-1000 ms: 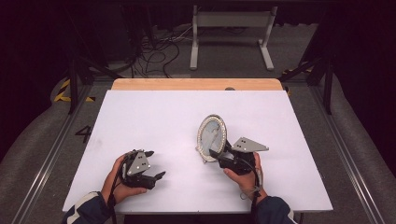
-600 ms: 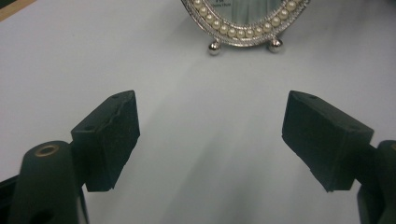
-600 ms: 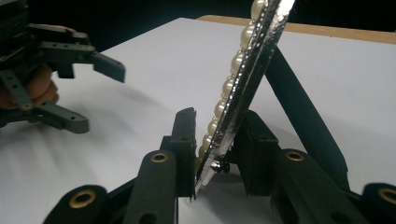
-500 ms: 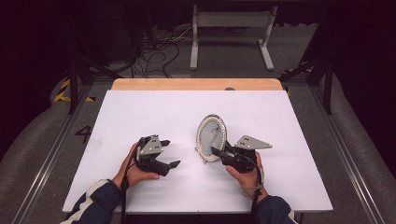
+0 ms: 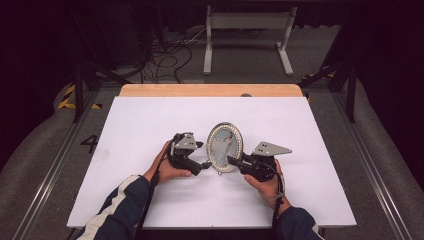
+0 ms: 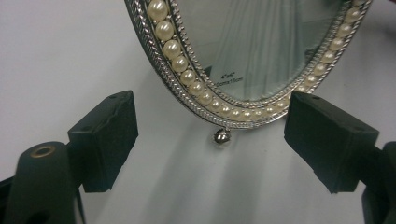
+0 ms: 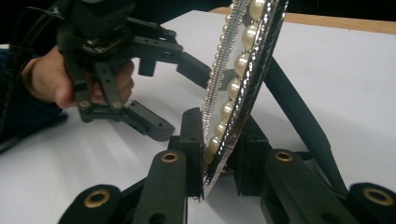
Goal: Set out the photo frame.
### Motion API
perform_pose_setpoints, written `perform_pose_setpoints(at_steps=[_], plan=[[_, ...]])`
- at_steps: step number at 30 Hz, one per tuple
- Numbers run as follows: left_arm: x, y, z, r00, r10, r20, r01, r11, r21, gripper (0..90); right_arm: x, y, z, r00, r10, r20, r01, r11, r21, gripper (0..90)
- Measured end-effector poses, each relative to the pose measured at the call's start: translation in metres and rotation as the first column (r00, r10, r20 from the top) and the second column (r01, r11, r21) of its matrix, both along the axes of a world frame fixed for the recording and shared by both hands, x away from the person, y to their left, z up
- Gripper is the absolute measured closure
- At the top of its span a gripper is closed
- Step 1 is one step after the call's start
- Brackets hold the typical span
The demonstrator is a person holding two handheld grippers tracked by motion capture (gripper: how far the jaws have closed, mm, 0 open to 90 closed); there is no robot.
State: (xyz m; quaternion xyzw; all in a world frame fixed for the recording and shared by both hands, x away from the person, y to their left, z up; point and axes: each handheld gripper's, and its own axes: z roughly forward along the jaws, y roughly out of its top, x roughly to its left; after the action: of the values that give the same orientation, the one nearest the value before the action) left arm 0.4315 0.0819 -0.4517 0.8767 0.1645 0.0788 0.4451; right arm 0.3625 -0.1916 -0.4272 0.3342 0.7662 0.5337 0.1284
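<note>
1. High view. Oval frame (image 5: 225, 147) stands upright near the middle of the white desk (image 5: 150, 125), long axis vertical, picture side toward the person. Right gripper (image 5: 234, 161) pinches its lower right rim. Left gripper (image 5: 205, 164) sits just beside the lower left rim, pointing right at it; no contact that I can tell. Both hands are close, and the right one bears the frame.

2. Left gripper view. Left gripper (image 6: 210, 135) has its jaws spread, one pad on each side of the frame's (image 6: 243, 56) bottom curve, neither touching. The pearl band and a small ball foot (image 6: 222, 136) lie dead ahead, between and a little beyond the pads. Judgement: the coming move turns on this line-up. The frame's lower end is straight in front of the open jaws, so a short push forward and a closing would take the bottom rim.

3. Right gripper view. Right gripper (image 7: 219, 161) is pressed onto the frame's (image 7: 243, 65) edge, pearls against one pad, back against the other; its jaws have just been closing, with the rim between them. The frame's prop leg (image 7: 299, 112) slants down behind. Left gripper (image 7: 154, 88) hovers close beyond.

4. Change from the earlier frames. The frame was tilted over to the left and is now upright. The left hand stood well apart at the desk's left and is now beside the frame.
</note>
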Motion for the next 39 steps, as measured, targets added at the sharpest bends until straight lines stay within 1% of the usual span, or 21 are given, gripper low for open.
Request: perform_pose_setpoints(at_steps=[2, 3, 4, 6, 8, 9, 10, 12, 15, 16, 17, 18, 19, 20, 22, 24, 26, 29, 32, 35, 39], plan=[[0.005, -0.001, -0.002, 0.9995, -0.004, -0.030, 0.003, 0.9995, -0.032, 17.8, 0.000, 0.001, 0.000, 1.0000, 0.001, 0.005, -0.001, 1.0000, -0.006, 75.5], [0.007, -0.003, -0.003, 0.9993, -0.019, -0.033, 0.018, 0.9993, -0.034, 17.7, -0.001, 0.001, 0.001, 1.0000, 0.000, 0.008, 0.001, 0.9999, -0.010, 75.0], [0.008, -0.003, -0.003, 0.9992, -0.026, -0.029, 0.025, 0.9990, -0.036, 17.3, -0.001, 0.001, 0.001, 0.9999, 0.000, 0.016, 0.001, 0.9998, -0.022, 73.7], [0.008, -0.006, -0.003, 0.9989, -0.043, -0.018, 0.042, 0.9986, -0.032, 17.6, -0.003, 0.001, 0.001, 0.9997, -0.015, 0.018, 0.015, 0.9991, -0.040, 64.2], [0.008, -0.008, -0.002, 0.9990, -0.044, -0.003, 0.044, 0.9985, -0.032, 18.2, -0.004, 0.001, 0.002, 0.9999, -0.009, 0.012, 0.010, 0.9983, -0.057, 61.3], [0.008, -0.009, -0.003, 0.9990, -0.043, -0.004, 0.043, 0.9985, -0.033, 18.8, -0.005, 0.001, 0.002, 0.9998, -0.010, 0.017, 0.011, 0.9978, -0.066, 59.2], [0.008, -0.010, -0.003, 0.9990, -0.044, -0.002, 0.044, 0.9984, -0.034, 19.2, -0.008, 0.001, 0.003, 0.9995, -0.025, 0.021, 0.026, 0.9964, -0.081, 57.7], [0.008, -0.010, -0.003, 0.9995, -0.031, 0.008, 0.032, 0.9989, -0.033, 21.3, -0.014, 0.001, 0.005, 0.9993, -0.020, 0.030, 0.023, 0.9954, -0.093, 59.7], [0.008, -0.008, -0.001, 0.9996, -0.028, 0.007, 0.029, 0.9974, -0.065, 24.7, -0.020, 0.002, 0.008, 0.9982, -0.013, 0.058, 0.019, 0.9942, -0.105, 63.7], [0.008, -0.007, 0.000, 0.9995, -0.032, 0.008, 0.032, 0.9968, -0.073, 27.4, -0.021, 0.001, 0.008, 0.9977, -0.022, 0.064, 0.028, 0.9940, -0.106, 65.6], [0.007, -0.007, 0.001, 0.9995, -0.027, 0.016, 0.028, 0.9964, -0.081, 32.0, -0.021, 0.001, 0.008, 0.9974, -0.030, 0.066, 0.036, 0.9941, -0.102, 67.6], [0.007, -0.006, 0.002, 0.9994, -0.010, 0.034, 0.013, 0.9970, -0.076, 35.4, -0.021, 0.001, 0.008, 0.9969, -0.038, 0.068, 0.044, 0.9943, -0.097, 70.2], [0.007, -0.006, 0.003, 0.9989, 0.000, 0.046, 0.003, 0.9978, -0.066, 41.3, -0.021, 0.000, 0.007, 0.9961, -0.050, 0.072, 0.057, 0.9938, -0.096, 73.4], [0.007, -0.005, 0.003, 0.9987, 0.010, 0.050, -0.007, 0.9978, -0.066, 46.2, -0.021, 0.000, 0.006, 0.9959, -0.051, 0.074, 0.058, 0.9939, -0.094, 74.0], [0.008, -0.002, 0.003, 0.9992, 0.018, 0.036, -0.016, 0.9968, -0.078, 52.5, -0.020, -0.002, 0.006, 0.9966, -0.045, 0.070, 0.051, 0.9951, -0.084, 74.4], [0.008, -0.002, 0.004, 0.9989, 0.016, 0.045, -0.013, 0.9983, -0.058, 54.5, -0.019, -0.002, 0.005, 0.9970, -0.042, 0.065, 0.047, 0.9961, -0.075, 74.6], [0.007, -0.001, 0.004, 0.9987, 0.025, 0.044, -0.023, 0.9984, -0.052, 55.3, -0.019, 0.000, 0.005, 0.9961, -0.046, 0.075, 0.052, 0.9952, -0.083, 74.5], [0.005, -0.001, 0.005, 0.9987, 0.032, 0.040, -0.030, 0.9982, -0.051, 55.6, -0.019, -0.001, 0.006, 0.9961, -0.044, 0.076, 0.051, 0.9947, -0.090, 74.4], [0.003, 0.000, 0.006, 0.9984, 0.027, 0.049, -0.026, 0.9991, -0.035, 56.3, -0.018, -0.002, 0.005, 0.9961, -0.044, 0.076, 0.051, 0.9946, -0.091, 74.3], [0.001, 0.002, 0.006, 0.9987, 0.032, 0.040, -0.031, 0.9991, -0.029, 57.6, -0.017, -0.002, 0.005, 0.9955, -0.055, 0.077, 0.063, 0.9937, -0.093, 74.0], [-0.005, 0.007, 0.006, 0.9977, 0.039, 0.056, -0.038, 0.9992, -0.014, 57.1, -0.015, 0.000, 0.004, 0.9936, -0.081, 0.079, 0.088, 0.9919, -0.092, 73.7]])
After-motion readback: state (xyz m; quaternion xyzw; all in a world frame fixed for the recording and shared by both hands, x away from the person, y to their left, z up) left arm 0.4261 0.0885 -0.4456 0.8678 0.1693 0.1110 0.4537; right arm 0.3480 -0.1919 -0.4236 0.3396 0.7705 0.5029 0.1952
